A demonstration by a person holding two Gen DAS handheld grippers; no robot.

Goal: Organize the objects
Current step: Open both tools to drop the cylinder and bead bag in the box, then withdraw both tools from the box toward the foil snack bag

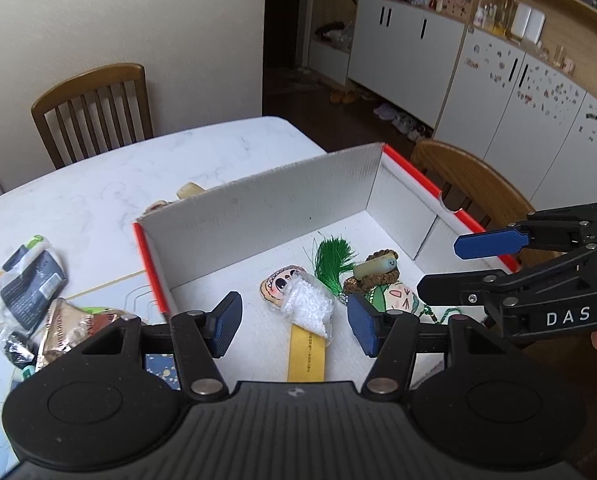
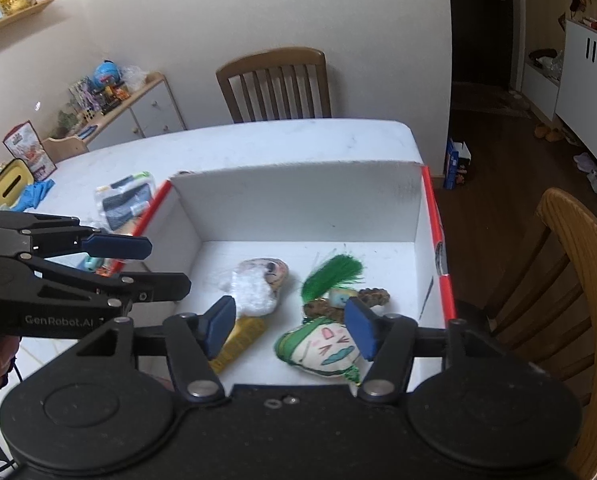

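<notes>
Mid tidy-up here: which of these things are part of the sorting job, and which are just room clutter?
Job:
white box
face charm with yellow strip in it
green tassel in it
green-capped charm in it
packets on the table, outside the box

Clutter:
far chair
near chair
shoes on the floor

So the white cardboard box (image 1: 258,208) with red edges sits open on the worktop (image 1: 98,184). Inside it: a painted face charm (image 1: 278,284) lying flat, with a clear bag of white beads (image 1: 310,308) on top of it and a yellow strip (image 1: 307,354) sticking out below. Just beside that there's a green tassel (image 1: 332,258), a brown beaded bracelet (image 1: 372,276) with a pale cylinder (image 1: 376,266) on it, and a second face charm with a green hat (image 2: 322,346). Left of the box, outside it, a plastic packet with a dark card (image 1: 30,280) and a few foil wrappers (image 1: 70,324) lie loose.
</notes>
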